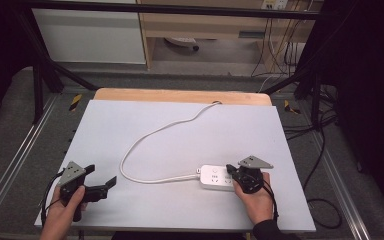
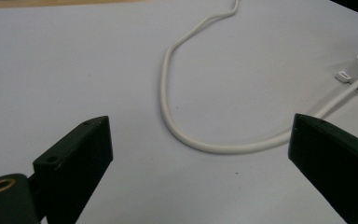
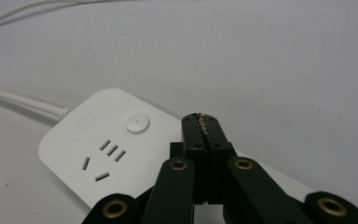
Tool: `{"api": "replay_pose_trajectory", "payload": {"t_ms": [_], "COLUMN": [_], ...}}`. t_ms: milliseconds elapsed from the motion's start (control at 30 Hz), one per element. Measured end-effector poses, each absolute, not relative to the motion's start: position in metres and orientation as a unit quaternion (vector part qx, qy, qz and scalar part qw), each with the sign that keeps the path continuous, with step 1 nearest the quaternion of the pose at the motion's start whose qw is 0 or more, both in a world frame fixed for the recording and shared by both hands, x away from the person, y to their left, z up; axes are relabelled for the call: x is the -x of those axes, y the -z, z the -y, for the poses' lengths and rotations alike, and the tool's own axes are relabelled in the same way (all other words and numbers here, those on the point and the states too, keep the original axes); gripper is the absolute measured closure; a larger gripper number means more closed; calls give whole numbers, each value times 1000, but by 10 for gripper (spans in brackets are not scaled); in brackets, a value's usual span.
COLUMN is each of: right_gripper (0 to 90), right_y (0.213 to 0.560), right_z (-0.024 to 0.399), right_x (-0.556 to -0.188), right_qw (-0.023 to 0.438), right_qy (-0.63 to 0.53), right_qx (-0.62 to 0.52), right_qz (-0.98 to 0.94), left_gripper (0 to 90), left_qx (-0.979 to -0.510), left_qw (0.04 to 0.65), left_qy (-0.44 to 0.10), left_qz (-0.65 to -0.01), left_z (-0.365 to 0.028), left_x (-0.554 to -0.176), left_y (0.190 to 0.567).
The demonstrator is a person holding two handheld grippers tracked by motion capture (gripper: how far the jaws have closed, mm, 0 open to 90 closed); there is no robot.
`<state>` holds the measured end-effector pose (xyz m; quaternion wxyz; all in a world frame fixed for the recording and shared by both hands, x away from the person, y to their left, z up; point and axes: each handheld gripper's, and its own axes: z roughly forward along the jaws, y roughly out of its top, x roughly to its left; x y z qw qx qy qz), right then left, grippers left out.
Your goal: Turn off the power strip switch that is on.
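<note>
The right claw (image 1: 231,171), jaws pressed together on nothing, hovers low over the power strip (image 1: 215,178). The strip lies crosswise on the desk (image 1: 180,130), cord end toward the left claw (image 1: 101,176), which gapes wide, empty.

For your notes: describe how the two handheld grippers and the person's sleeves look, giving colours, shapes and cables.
Both the left gripper and the right gripper are black, each topped by a grey three-cornered plate and trailing a black cable. The jaws are flat black blocks on linked bars with brass-coloured pivot rings. A dark sleeve covers the right wrist.
</note>
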<state>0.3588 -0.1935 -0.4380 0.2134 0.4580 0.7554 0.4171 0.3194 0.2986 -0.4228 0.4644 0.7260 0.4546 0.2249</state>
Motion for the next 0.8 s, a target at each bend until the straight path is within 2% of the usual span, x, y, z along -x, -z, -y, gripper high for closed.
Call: {"api": "replay_pose_trajectory", "payload": {"t_ms": [533,800], "right_gripper": [900,900], "right_y": [439,432], "right_z": [196,196], "right_x": [-359,-355], "right_qw": [206,218], "right_qy": [-426,-432], "right_qx": [-458,-450], "right_qz": [-753,-751], "left_gripper": [63,63], "left_qx": [-728,-728], "left_qw": [463,463], "left_qy": [-226,-227], "left_qz": [-453,-452], "left_z": [-298,-298], "left_x": [-319,-319], "left_y": [423,423]}}
